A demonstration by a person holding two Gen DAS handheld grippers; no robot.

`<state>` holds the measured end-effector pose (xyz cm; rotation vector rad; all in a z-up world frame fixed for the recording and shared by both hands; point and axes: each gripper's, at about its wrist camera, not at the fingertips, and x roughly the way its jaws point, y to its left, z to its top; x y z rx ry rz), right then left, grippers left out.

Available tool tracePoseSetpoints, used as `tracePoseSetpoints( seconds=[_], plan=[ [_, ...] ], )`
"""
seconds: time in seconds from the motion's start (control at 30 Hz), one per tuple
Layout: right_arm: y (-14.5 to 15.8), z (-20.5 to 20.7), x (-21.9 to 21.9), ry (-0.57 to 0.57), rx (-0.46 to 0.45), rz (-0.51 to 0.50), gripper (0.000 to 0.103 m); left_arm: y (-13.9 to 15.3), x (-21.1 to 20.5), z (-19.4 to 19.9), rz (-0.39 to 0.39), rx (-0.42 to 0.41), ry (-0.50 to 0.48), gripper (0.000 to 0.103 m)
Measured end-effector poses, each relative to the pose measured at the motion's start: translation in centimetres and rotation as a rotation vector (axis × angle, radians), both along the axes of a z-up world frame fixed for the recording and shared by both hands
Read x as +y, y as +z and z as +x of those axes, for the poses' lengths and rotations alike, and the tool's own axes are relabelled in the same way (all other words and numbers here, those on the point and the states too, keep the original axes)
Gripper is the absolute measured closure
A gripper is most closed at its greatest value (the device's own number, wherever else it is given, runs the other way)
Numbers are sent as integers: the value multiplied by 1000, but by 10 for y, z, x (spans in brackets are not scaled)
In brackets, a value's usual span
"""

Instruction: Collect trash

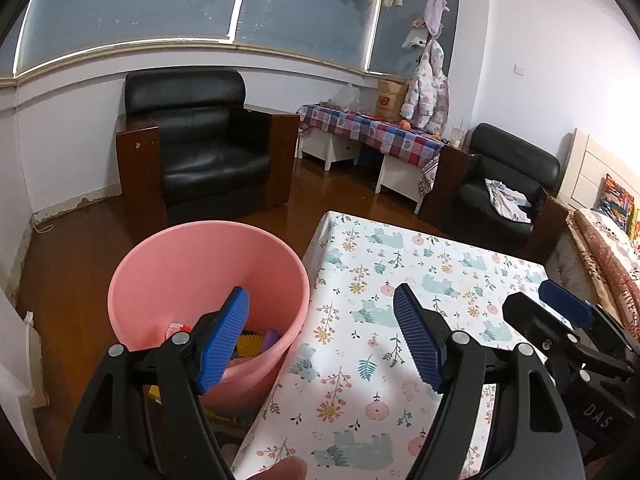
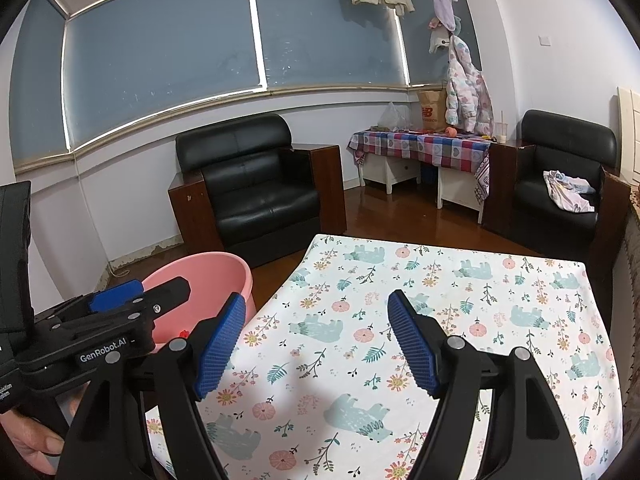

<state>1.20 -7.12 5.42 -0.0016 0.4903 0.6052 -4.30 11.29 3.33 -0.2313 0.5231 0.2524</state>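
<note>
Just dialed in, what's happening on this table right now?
A person holds a gripper in each hand above the floral-cloth table. Both the left gripper and the right gripper are open and empty. The part of the tabletop in view shows no trash. The pink bucket on the floor beside the table already holds several colourful pieces, so collection looks largely done or paused.

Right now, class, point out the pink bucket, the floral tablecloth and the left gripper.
pink bucket [image 1: 160, 264], left wrist view, inner wall.
floral tablecloth [image 2: 440, 280], right wrist view, bare middle.
left gripper [image 1: 320, 340], left wrist view, midway between fingertips.
</note>
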Motion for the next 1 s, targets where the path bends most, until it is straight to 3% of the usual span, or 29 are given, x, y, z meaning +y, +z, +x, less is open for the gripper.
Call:
tracePoseSetpoints(
  seconds=[0.4, 1.0],
  plan=[
    [-4, 3, -8, 0, 6, -2, 31, 2, -2, -3, 29, -6, 47, 28],
    [-14, 7, -14, 0, 18, -3, 31, -2, 1, -1, 14, 11, 44, 28]
  ],
)
